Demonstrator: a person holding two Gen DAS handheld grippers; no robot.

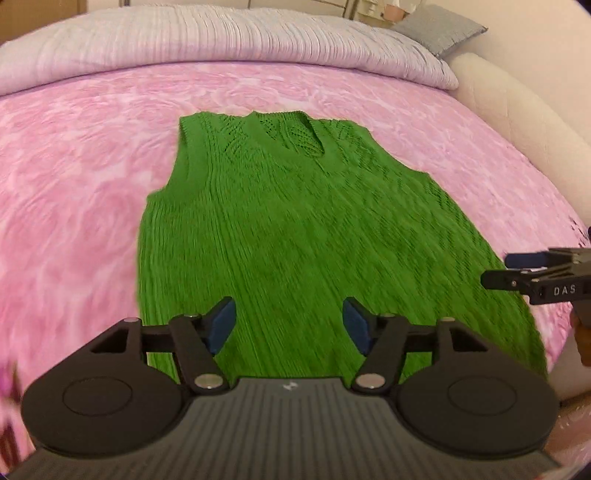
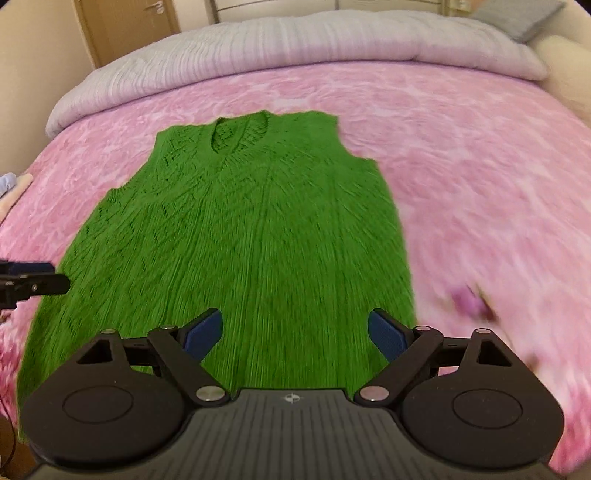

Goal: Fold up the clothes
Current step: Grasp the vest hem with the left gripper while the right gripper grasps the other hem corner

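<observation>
A green knitted sleeveless vest (image 1: 295, 229) lies flat on the pink bedspread (image 1: 74, 177), V-neck at the far end, hem toward me. It also shows in the right wrist view (image 2: 251, 236). My left gripper (image 1: 289, 323) is open and empty, hovering over the vest's hem near its left part. My right gripper (image 2: 295, 332) is open and empty over the hem's right part. The right gripper also shows at the right edge of the left wrist view (image 1: 495, 269). The left gripper shows at the left edge of the right wrist view (image 2: 55, 275).
A folded grey-white duvet (image 1: 221, 40) lies across the far end of the bed. A grey pillow (image 1: 439, 29) sits at the back right. A cream padded bed frame (image 1: 517, 110) runs along the right side. A wooden door (image 2: 125, 26) stands beyond the bed.
</observation>
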